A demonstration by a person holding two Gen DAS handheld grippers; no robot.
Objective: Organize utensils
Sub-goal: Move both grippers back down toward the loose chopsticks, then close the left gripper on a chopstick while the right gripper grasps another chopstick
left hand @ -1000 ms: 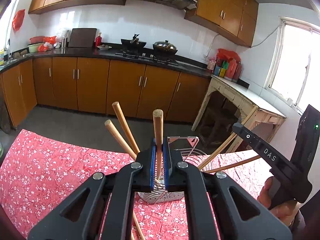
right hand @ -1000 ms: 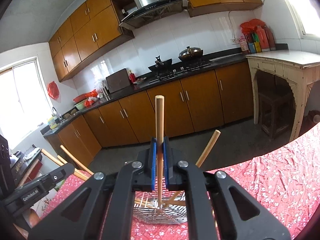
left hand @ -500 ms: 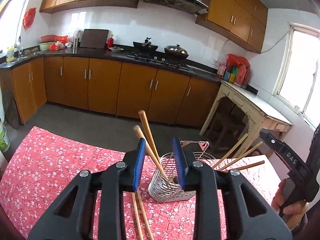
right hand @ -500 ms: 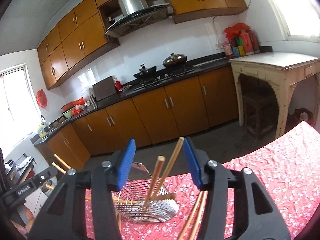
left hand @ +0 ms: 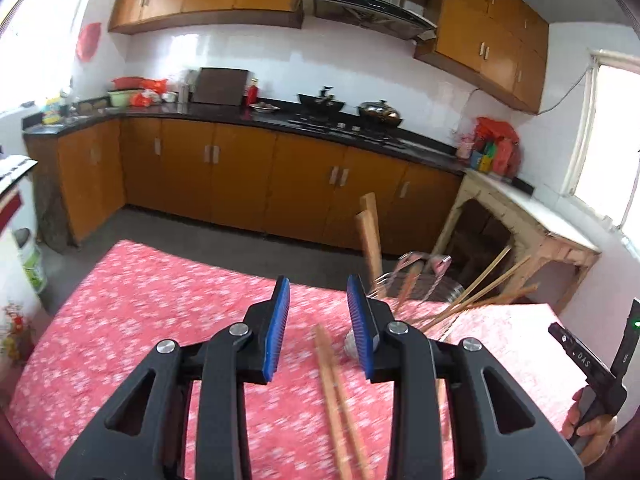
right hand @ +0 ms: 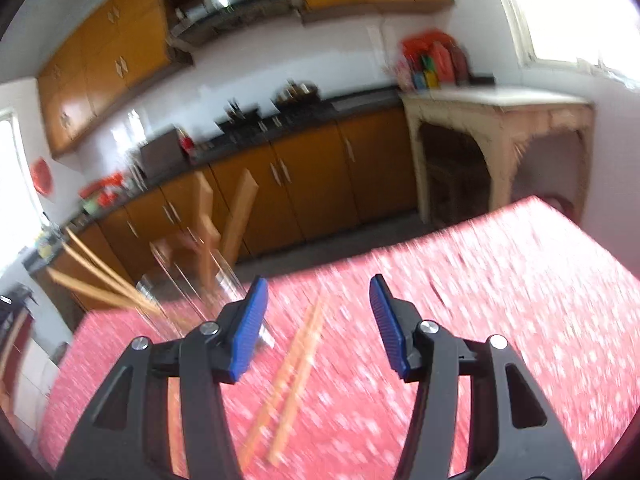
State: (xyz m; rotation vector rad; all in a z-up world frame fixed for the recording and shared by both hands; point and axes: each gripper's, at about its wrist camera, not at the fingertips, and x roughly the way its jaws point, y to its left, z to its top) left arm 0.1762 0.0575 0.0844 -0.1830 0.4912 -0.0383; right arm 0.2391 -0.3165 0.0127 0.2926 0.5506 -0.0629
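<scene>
A wire utensil holder (left hand: 420,280) stands on the red flowered tablecloth (left hand: 140,312), with several wooden chopsticks (left hand: 370,236) upright or leaning out of it. My left gripper (left hand: 318,284) is left of the holder; its jaws are opening with nothing between them. Two loose chopsticks (left hand: 336,384) lie on the cloth under it. In the right wrist view the holder (right hand: 188,292) is blurred at the left, and my right gripper (right hand: 319,280) hangs open and empty over the loose chopsticks (right hand: 296,368). A hand (left hand: 588,432) holds the right gripper's body at the left wrist view's right edge.
The table's far edge (left hand: 224,256) drops to a grey floor in front of brown kitchen cabinets (left hand: 240,184). A pale side table (right hand: 496,120) with bottles stands by the window. Both views are motion-blurred.
Both grippers were shut on a chopstick over the holder a second ago. They opened, left the chopsticks in the holder, and drew back and sideways over the cloth.
</scene>
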